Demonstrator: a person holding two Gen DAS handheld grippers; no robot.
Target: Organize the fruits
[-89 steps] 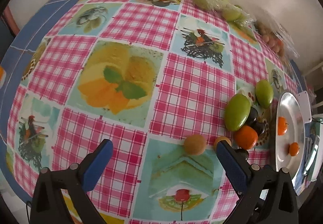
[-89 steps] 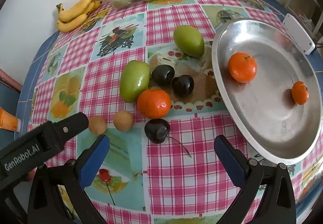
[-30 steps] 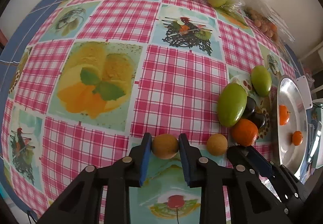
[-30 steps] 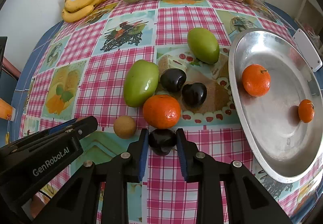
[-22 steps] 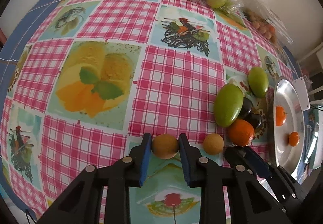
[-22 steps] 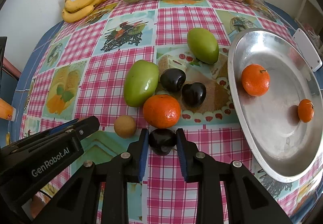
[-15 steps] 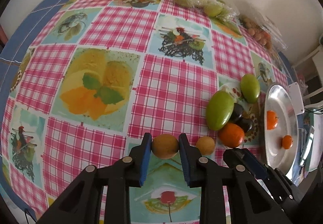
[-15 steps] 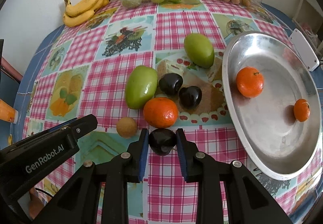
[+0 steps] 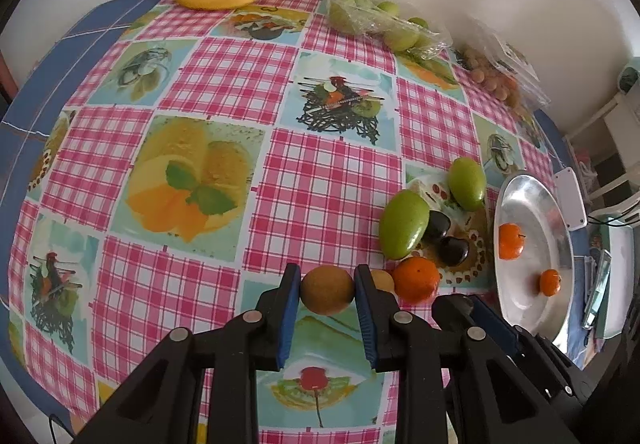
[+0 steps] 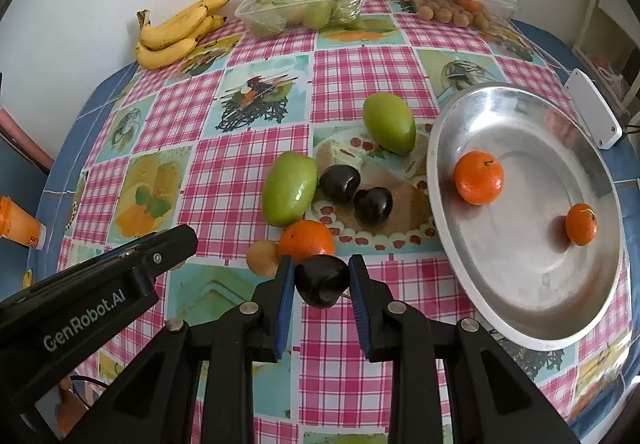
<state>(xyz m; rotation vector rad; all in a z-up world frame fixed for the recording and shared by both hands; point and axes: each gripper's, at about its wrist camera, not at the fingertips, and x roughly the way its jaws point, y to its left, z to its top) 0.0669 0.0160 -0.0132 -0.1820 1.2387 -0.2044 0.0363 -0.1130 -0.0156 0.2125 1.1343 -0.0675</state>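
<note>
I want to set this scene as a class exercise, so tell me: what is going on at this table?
A person is sorting fruit with two hand-held tongs. The left tongs are shut on a small round brown fruit, and the right tongs are shut on a dark plum. The metal tray holds two small oranges. Two green mangoes, two more dark plums, one orange and another small brown fruit are on the checked tablecloth, outside the tray.

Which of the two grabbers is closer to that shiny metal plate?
Right. The right gripper, shut on a dark plum, sits beside the metal plate. The left gripper, holding a brown fruit, is farther off.
</note>
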